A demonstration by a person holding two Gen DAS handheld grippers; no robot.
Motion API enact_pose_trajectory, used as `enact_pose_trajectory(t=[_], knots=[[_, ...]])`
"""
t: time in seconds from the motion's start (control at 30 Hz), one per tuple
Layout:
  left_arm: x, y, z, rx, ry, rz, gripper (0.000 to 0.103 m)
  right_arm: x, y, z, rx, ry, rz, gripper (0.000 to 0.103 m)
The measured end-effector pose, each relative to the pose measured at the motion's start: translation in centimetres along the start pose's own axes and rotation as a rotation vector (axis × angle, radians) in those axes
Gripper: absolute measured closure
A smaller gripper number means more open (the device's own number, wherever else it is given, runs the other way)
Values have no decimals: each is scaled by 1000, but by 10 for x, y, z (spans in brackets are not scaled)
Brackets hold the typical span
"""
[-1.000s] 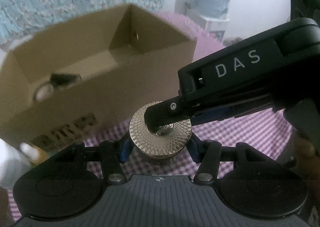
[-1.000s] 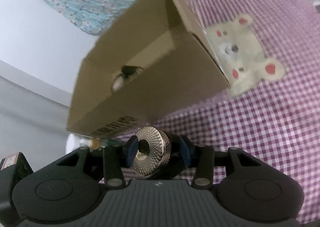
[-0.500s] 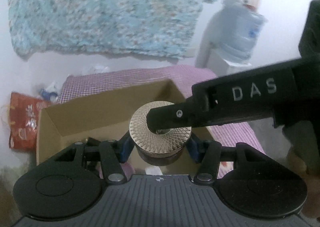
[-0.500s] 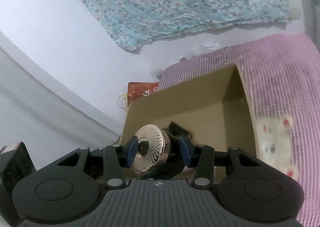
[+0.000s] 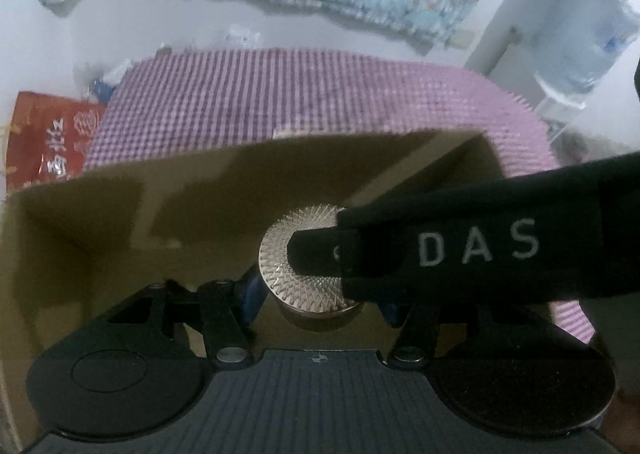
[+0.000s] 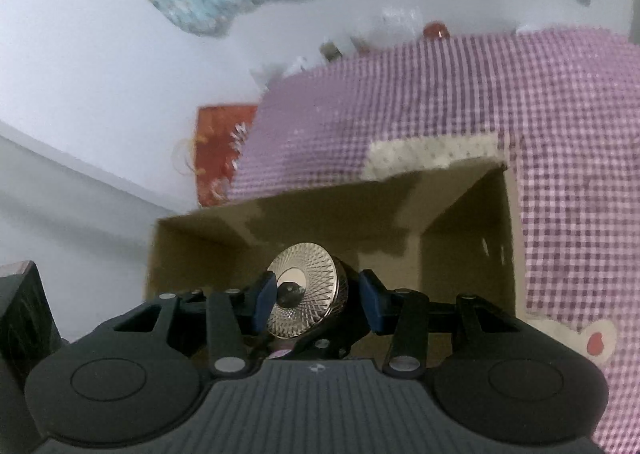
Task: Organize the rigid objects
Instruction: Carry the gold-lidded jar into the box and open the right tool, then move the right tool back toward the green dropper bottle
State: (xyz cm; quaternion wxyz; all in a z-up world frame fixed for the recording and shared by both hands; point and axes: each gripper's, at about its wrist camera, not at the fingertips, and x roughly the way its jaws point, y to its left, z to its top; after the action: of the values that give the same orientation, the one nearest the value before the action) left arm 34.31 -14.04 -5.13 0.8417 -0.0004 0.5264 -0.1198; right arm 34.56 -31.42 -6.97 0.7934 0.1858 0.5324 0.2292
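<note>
A round metal jar with a gold patterned lid (image 5: 280,266) sits between both grippers, over the open cardboard box (image 5: 120,213). My left gripper (image 5: 316,294) is shut on the jar's sides. My right gripper (image 6: 312,294) is shut on the same jar (image 6: 316,278), top and bottom; one of its black fingers (image 5: 320,254) lies across the lid in the left wrist view. The box (image 6: 460,221) opens just ahead and below. The box floor is mostly hidden by the grippers.
The box stands on a purple checked cloth (image 5: 280,93) with a bear patch (image 6: 580,338). A red bag (image 5: 48,141) lies at the far left against the white wall. A water dispenser (image 5: 580,33) stands at the back right.
Both grippers, still shut on the jar, have moved forward over the box; its far wall now fills the view behind the jar and the near wall has dropped out of view.
</note>
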Motion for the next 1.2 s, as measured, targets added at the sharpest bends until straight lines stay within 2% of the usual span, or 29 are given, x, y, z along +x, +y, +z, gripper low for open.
enact_pose_trajectory(t=[0.37, 0.53, 0.57, 0.73, 0.87, 1.03, 1.13, 1.2], knots=[[31, 15, -1, -53, 85, 37, 47, 41, -6, 3, -38, 87, -34, 54], [21, 12, 0, -51, 70, 40, 33, 41, -5, 0, -34, 70, -34, 53], [16, 10, 1, -45, 55, 47, 27, 39, -4, 0, -33, 60, -29, 53], [-29, 9, 3, -74, -22, 28, 12, -6, 1, -7, -18, -57, 26, 54], [-82, 5, -8, -95, -105, -38, 7, -65, 10, -27, 17, -185, 141, 54], [-159, 7, -47, -86, -258, -163, 1, -152, 25, -84, -12, -380, 275, 51], [-186, 11, -80, -76, -320, -182, 1, -181, 26, -127, -37, -474, 264, 47], [-194, 14, -105, -58, -349, -177, 1, -185, 26, -155, -43, -490, 244, 47]])
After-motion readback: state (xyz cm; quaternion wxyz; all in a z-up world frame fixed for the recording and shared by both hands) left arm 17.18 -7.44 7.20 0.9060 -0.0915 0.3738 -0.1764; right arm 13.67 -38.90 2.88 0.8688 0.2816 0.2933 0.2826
